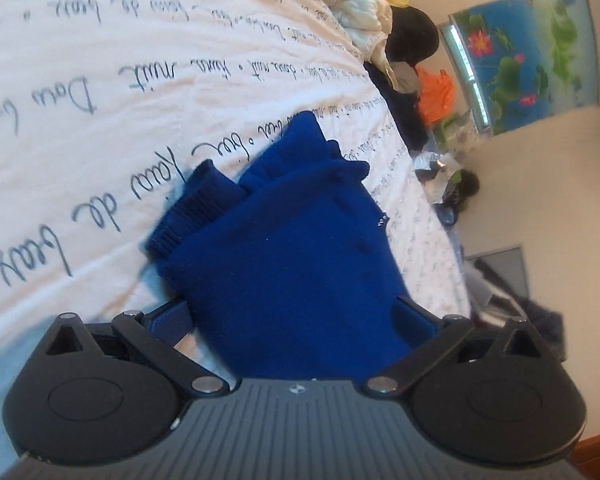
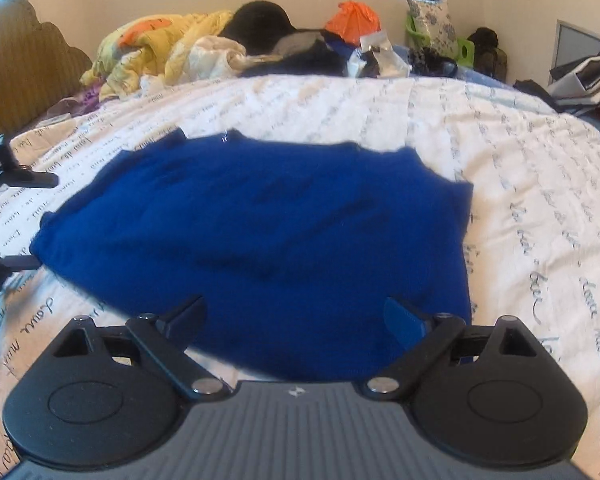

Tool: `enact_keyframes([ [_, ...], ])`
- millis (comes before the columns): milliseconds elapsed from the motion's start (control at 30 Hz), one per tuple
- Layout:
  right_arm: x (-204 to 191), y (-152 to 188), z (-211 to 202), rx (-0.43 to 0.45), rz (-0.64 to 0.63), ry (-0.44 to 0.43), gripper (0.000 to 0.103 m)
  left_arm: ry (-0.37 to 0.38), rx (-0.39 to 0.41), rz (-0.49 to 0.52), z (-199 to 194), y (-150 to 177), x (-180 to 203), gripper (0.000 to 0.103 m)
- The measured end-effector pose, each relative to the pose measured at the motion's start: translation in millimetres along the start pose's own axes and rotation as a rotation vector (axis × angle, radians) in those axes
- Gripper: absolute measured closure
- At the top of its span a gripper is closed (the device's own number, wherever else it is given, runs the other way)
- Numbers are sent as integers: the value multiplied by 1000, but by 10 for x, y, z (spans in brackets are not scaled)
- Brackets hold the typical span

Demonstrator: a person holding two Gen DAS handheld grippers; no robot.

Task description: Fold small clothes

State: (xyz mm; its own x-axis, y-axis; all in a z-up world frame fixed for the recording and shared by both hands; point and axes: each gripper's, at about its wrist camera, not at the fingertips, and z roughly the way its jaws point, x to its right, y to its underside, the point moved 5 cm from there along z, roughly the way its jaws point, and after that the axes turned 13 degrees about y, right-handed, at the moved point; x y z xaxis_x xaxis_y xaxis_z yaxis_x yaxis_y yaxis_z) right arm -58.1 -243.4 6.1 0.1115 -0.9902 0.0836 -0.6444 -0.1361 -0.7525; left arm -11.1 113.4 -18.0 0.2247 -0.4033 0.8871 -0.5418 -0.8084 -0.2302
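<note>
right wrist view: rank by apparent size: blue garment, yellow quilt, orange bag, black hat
1. blue garment, largest by far, though it is nearest the camera
2. yellow quilt
3. black hat
4. orange bag
Hat and bag look close in size; order unsure.

Folded royal-blue knit garment (image 1: 284, 248) lying on white quilted bedspread printed with cursive script (image 1: 100, 100), ribbed cuff (image 1: 180, 220) poking out at left. Left gripper (image 1: 294, 320) spread wide over near edge, pressing nothing. Beyond: heaped clothes (image 1: 380, 20), lotus-flower wall picture (image 1: 528, 60).
</note>
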Motion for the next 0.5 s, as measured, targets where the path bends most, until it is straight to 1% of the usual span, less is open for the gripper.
enact_keyframes([
  [100,4,-60,1,-2,7,-22,7,11,6,-17,13,-18,-22,2],
  [200,-51,-133,152,-20,12,-51,7,-2,23,-11,-5,-49,-36,8],
  [267,-118,-140,190,-27,3,-63,7,-2,42,-30,-43,-71,-64,11],
  [400,-256,-175,215,-36,-9,-109,7,-8,49,15,-44,-36,-46,12],
  [433,-278,-208,231,-42,1,-127,7,-26,62,45,-33,-26,-19,17],
  [467,-301,-246,250,-49,16,-143,7,-55,76,81,-19,-20,1,27],
  [500,-312,-309,274,-58,38,-165,7,-82,87,113,1,-12,16,34],
])
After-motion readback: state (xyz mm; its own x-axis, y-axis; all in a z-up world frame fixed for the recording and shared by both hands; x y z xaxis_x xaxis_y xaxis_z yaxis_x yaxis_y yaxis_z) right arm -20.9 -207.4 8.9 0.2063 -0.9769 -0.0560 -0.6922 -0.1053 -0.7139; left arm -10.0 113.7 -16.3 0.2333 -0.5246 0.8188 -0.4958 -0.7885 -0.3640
